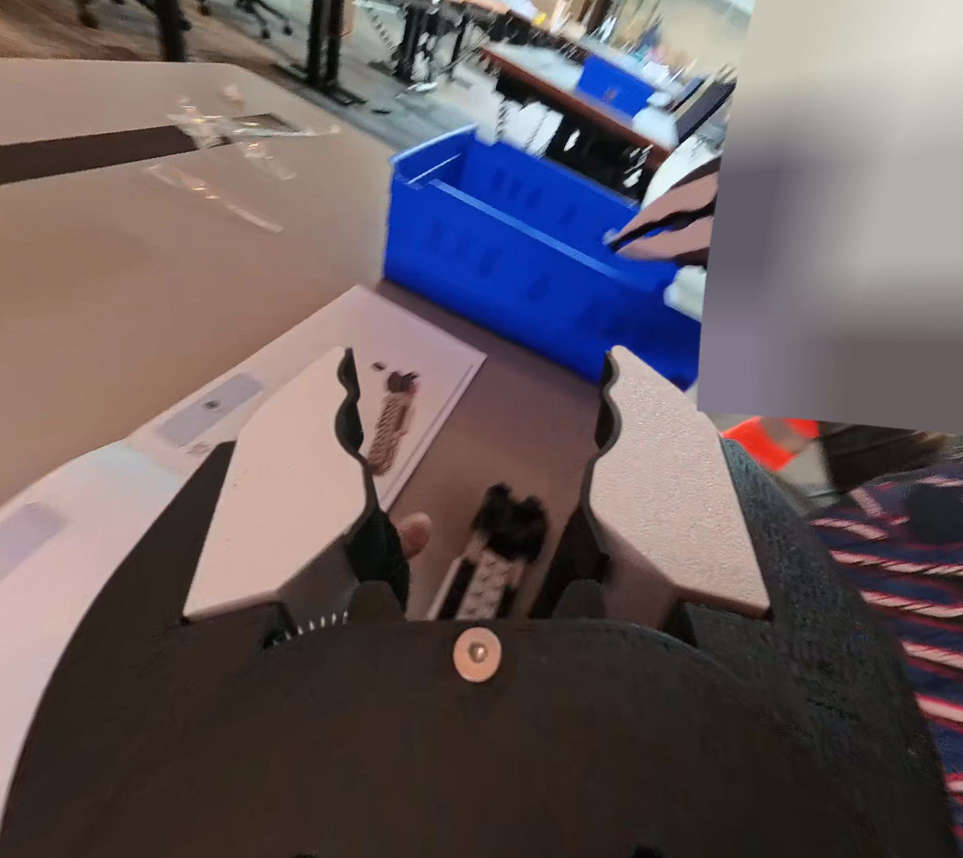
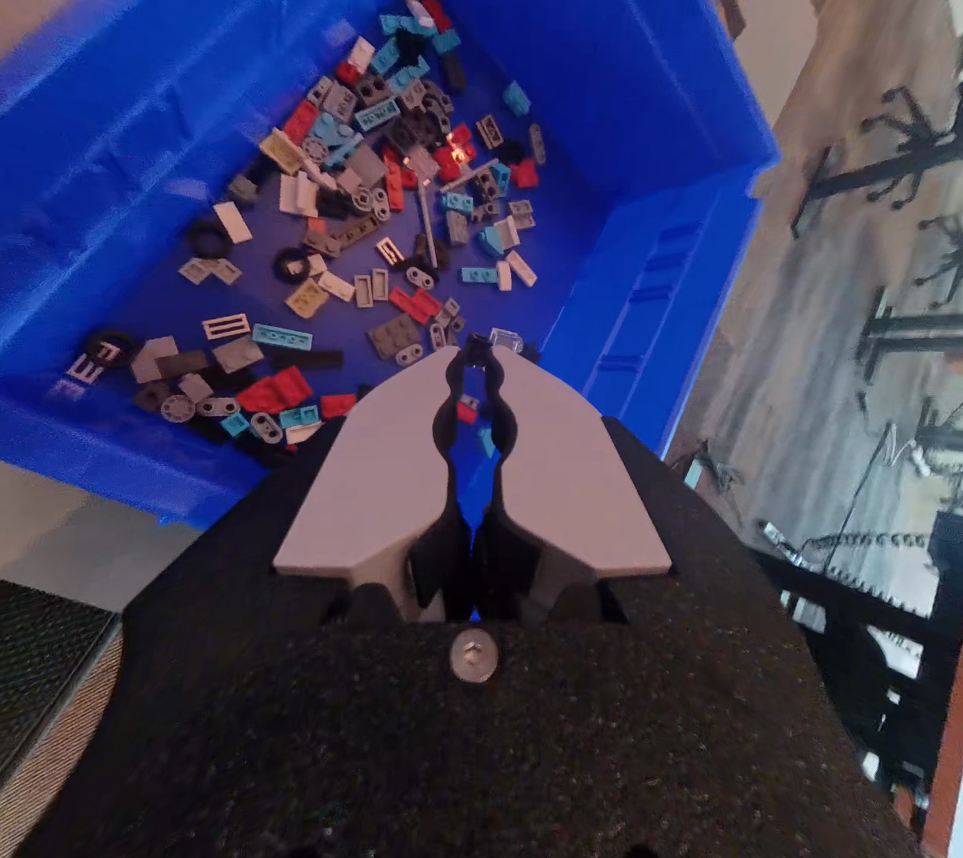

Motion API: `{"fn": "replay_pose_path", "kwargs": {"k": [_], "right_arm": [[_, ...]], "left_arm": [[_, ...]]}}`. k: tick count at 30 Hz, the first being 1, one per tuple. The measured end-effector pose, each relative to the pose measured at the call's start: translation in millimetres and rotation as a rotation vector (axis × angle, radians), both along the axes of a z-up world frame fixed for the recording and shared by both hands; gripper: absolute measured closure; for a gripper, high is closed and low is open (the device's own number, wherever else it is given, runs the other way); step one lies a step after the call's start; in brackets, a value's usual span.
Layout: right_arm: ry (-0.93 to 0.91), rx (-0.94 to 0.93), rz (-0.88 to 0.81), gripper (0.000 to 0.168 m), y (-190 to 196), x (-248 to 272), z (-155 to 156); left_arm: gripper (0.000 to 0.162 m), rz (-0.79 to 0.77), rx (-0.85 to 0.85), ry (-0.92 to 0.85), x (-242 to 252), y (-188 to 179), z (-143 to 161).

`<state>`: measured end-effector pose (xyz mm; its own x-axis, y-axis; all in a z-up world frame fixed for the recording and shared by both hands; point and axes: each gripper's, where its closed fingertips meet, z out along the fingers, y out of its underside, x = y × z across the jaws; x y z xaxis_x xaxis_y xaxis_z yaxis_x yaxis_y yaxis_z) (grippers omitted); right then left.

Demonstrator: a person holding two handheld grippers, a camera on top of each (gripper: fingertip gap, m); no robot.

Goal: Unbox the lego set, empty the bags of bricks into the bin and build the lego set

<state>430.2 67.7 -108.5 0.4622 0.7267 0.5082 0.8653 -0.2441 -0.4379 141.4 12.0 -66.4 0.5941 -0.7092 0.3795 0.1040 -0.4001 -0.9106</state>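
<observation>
Loose bricks point(image 2: 365, 187) crowd the blue bin point(image 2: 599, 51) beneath the right gripper point(image 2: 475, 353)

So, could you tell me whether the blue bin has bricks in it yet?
Yes. The blue bin holds loose bricks scattered over its floor, far from full.
</observation>
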Motion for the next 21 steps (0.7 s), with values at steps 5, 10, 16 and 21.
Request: {"fn": "replay_pose_path", "kwargs": {"k": [5,10,16,21], "right_arm": [[0.458,-0.265,-0.079,0.161,-10.4,-16.1,-12.6],[0.397,-0.362,-0.047,0.161,-14.6,-28.7,-32.2],[0.021,-0.475,0.072,0.157,-26.6,-22.0,-77.4],[0.014,-0.460,0.075,0.145,-29.0,-21.3,-76.4]], "left_arm": [[0.077,-0.070,-0.033,-0.196,8.6,-15.4,20.9],[0.084,-0.102,-0.045,-0.188,10.8,-30.4,15.6],[0.085,-0.097,-0.019,-0.116,7.3,-40.6,7.8],[0.085,-0.091,-0.020,-0.067,4.1,-41.8,0.6]]}}
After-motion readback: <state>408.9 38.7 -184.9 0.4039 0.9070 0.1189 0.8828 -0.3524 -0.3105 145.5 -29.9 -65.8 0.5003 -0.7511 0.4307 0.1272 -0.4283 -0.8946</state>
